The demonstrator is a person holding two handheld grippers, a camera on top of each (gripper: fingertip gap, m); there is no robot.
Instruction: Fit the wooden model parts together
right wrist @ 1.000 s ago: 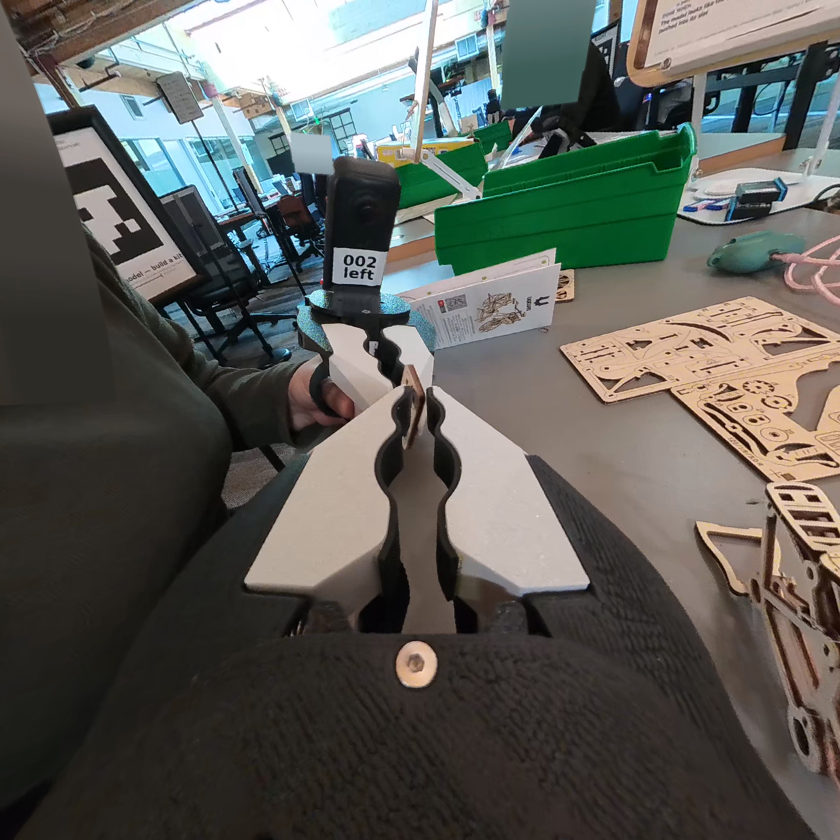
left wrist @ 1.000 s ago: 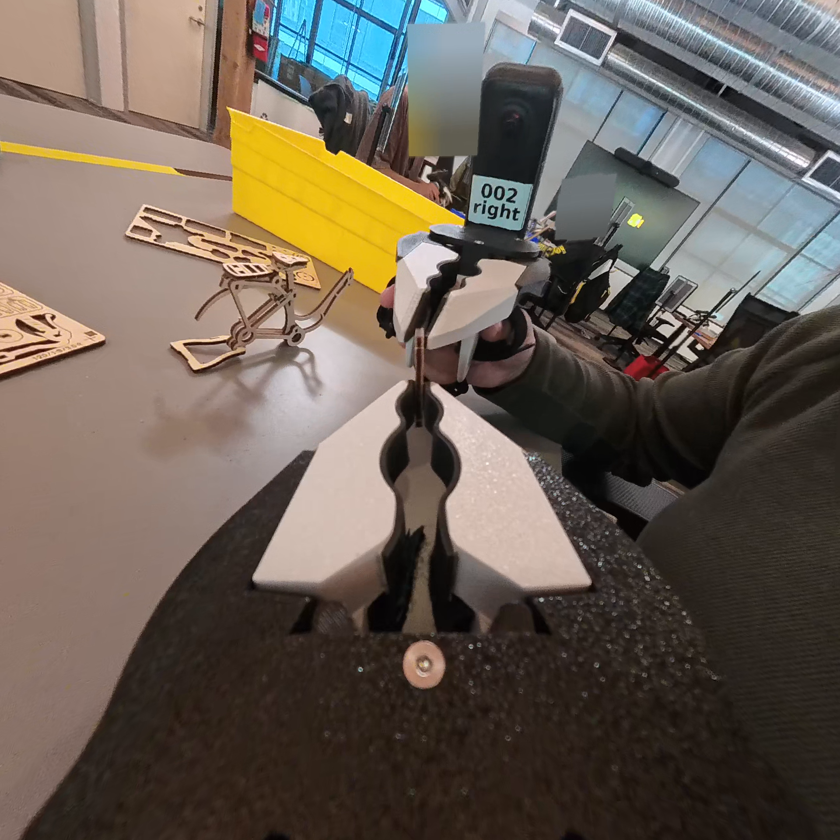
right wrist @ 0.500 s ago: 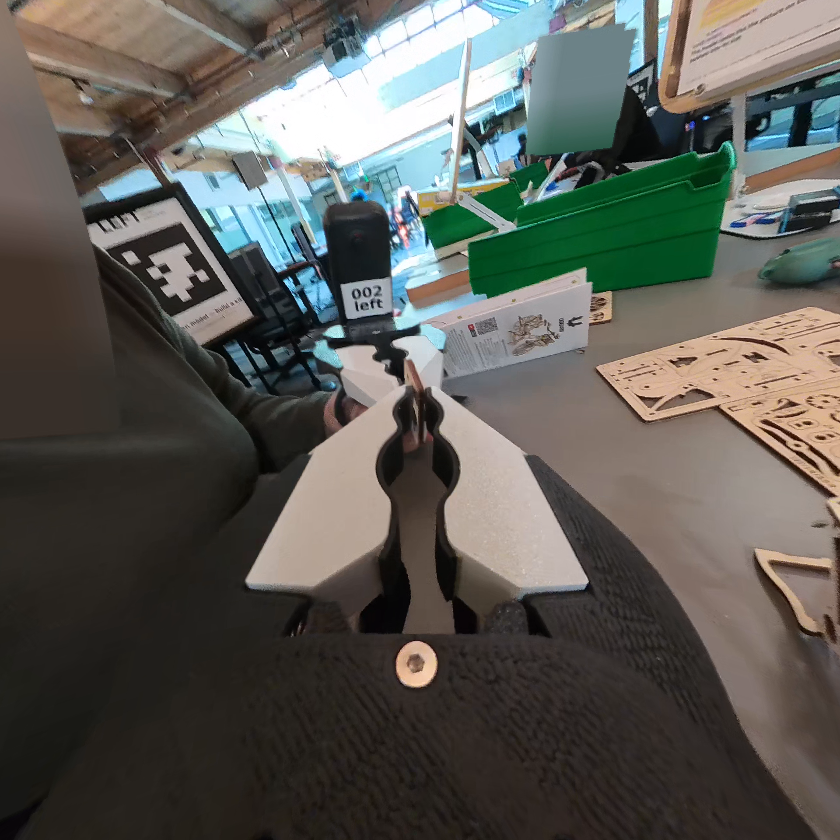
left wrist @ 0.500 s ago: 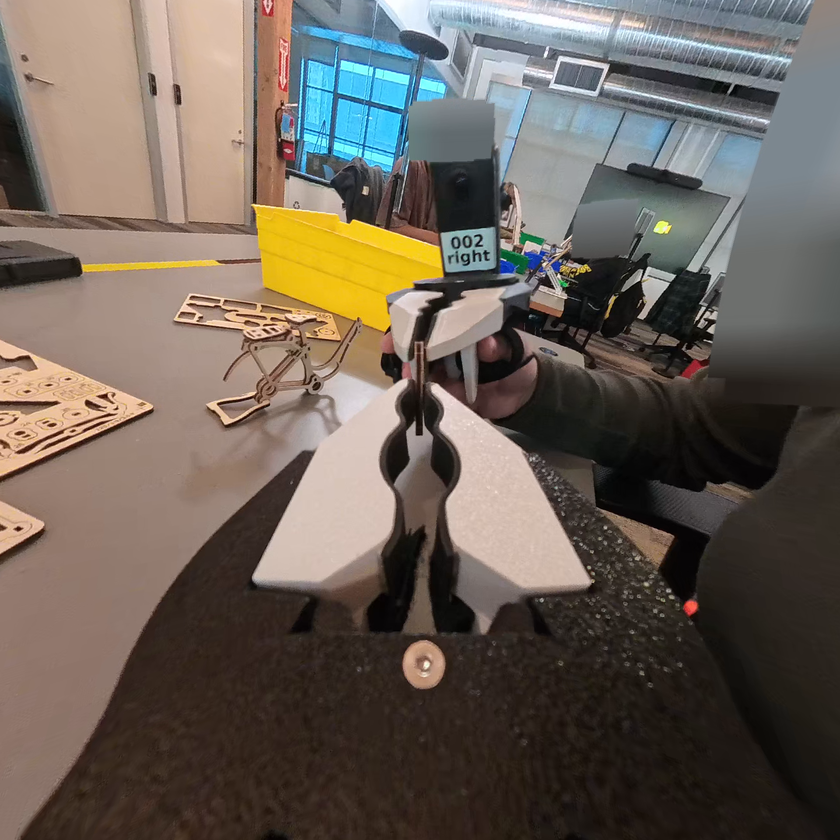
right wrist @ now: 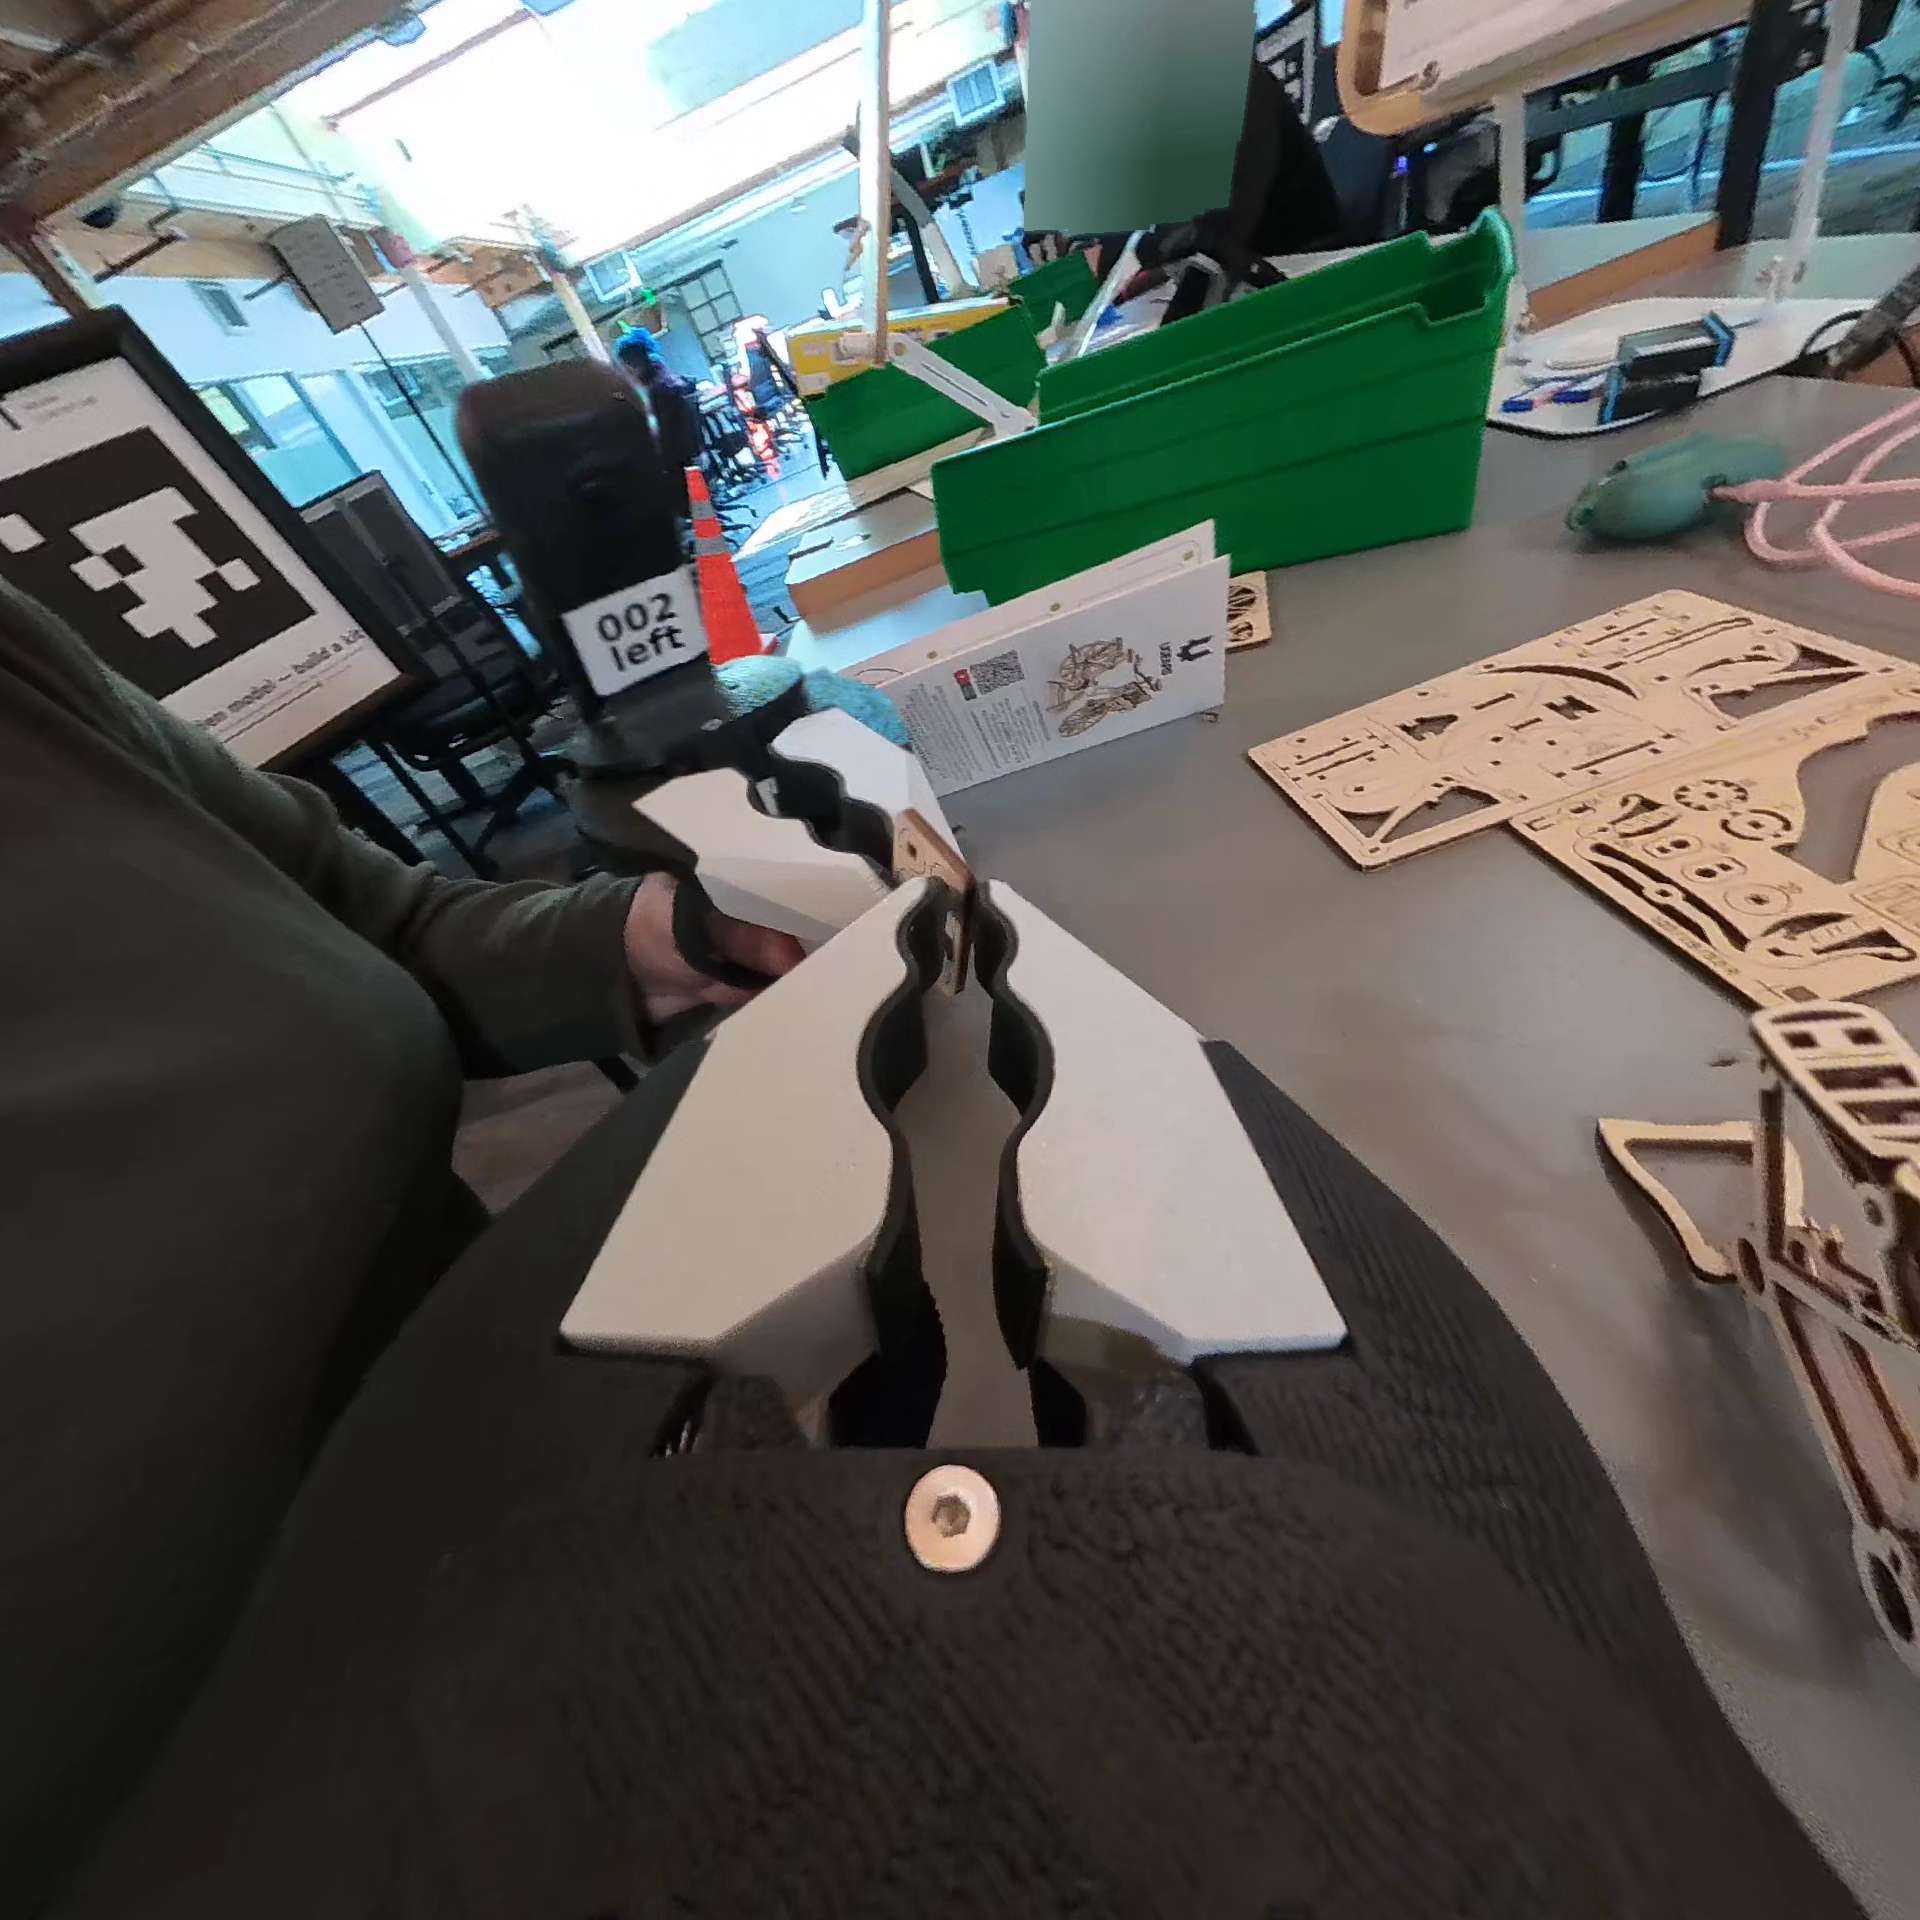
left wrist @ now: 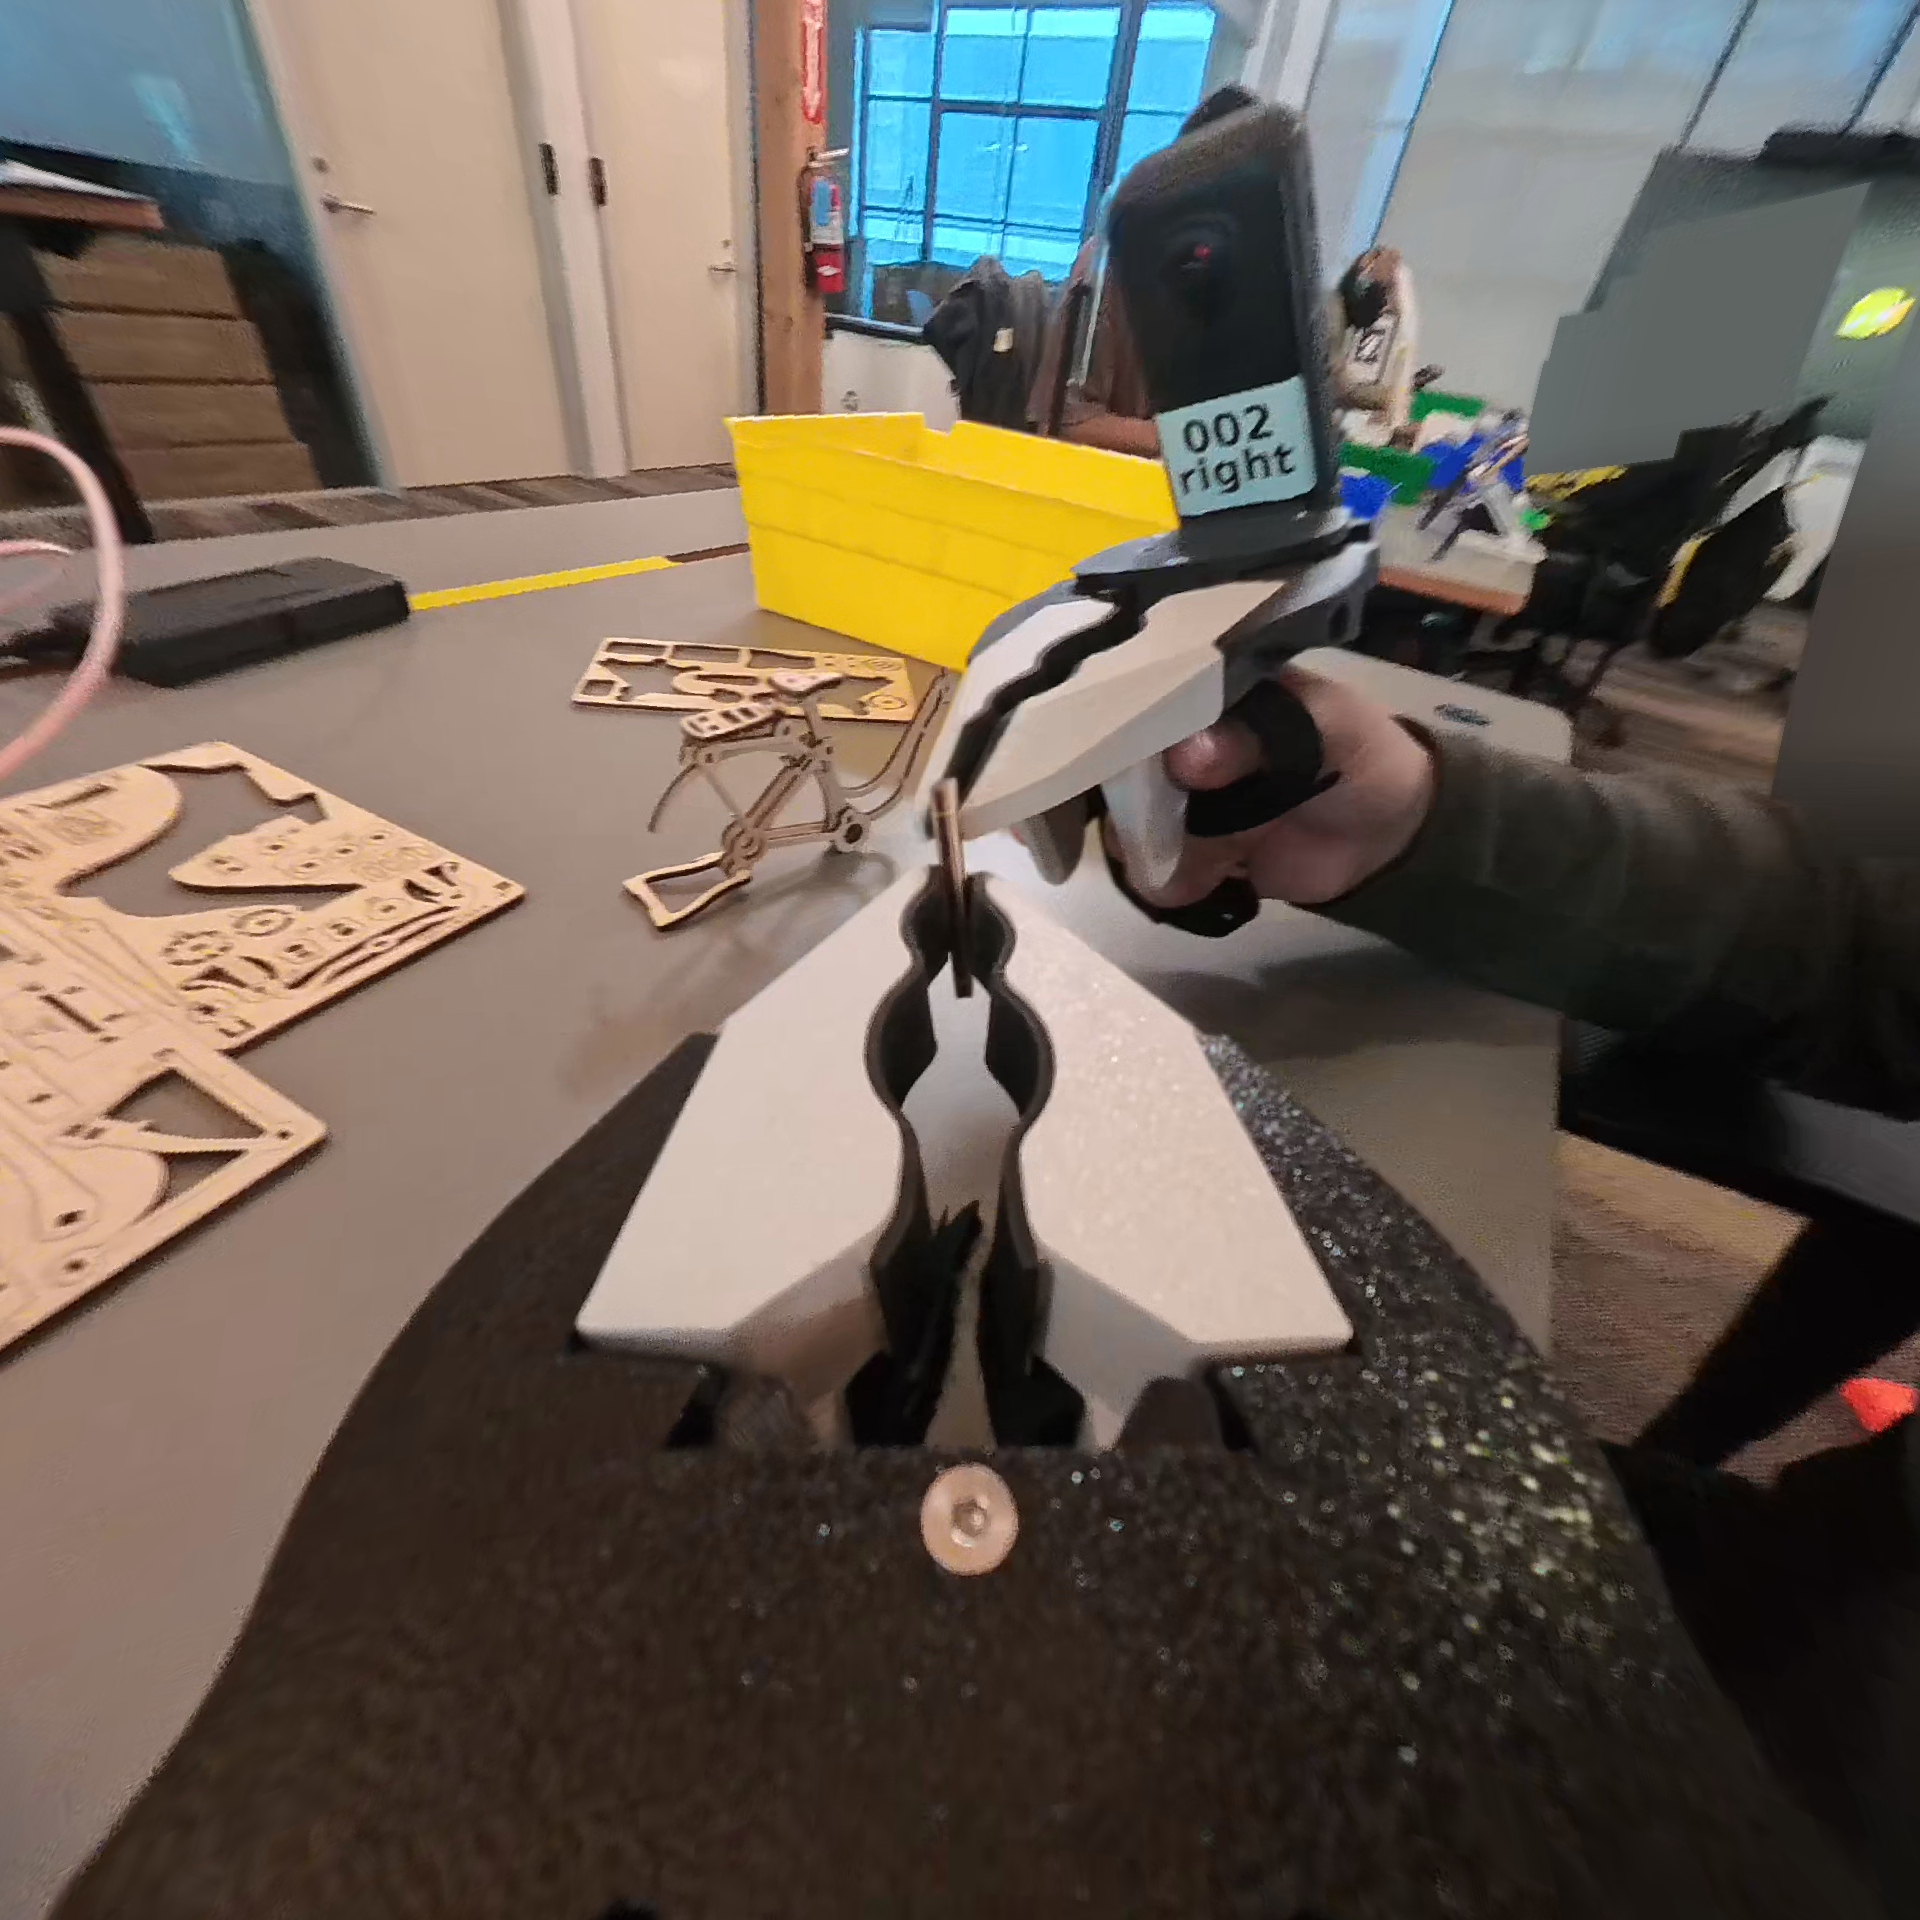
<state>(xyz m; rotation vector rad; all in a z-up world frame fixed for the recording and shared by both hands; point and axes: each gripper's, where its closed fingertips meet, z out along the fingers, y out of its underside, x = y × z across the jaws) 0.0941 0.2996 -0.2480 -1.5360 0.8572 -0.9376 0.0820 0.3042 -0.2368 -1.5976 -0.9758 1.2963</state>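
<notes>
My left gripper (left wrist: 951, 899) is shut on a small thin wooden part (left wrist: 963, 956), seen edge-on between its white fingers. My right gripper (right wrist: 956, 899) is shut on another small wooden part (right wrist: 958, 951). The two grippers face each other tip to tip above the table's near edge, and the two parts touch. In the left wrist view the right gripper (left wrist: 940, 816) comes in tilted from the upper right. In the right wrist view the left gripper (right wrist: 899, 847) comes in from the upper left. A partly built wooden model (left wrist: 769, 790) stands on the grey table (left wrist: 468, 1039) and also shows in the right wrist view (right wrist: 1829, 1247).
Flat wooden part sheets (left wrist: 208, 904) (right wrist: 1610, 748) lie on the table. A yellow bin (left wrist: 935, 540) and a black case (left wrist: 249, 613) stand at the back. A green bin (right wrist: 1247, 457), a folded booklet (right wrist: 1070, 675), a teal object (right wrist: 1673, 488) and a pink cable (right wrist: 1849, 499) lie beyond. Only a small space, under 4 cm, lies between the two pairs of fingers. Both grippers' tips are roughly 35 cm from the teal object (right wrist: 1673, 488).
Both grippers have swung and tilted while staying tip to tip with their parts. The right gripper now leans in from the right, no longer head-on, and sits closer.
</notes>
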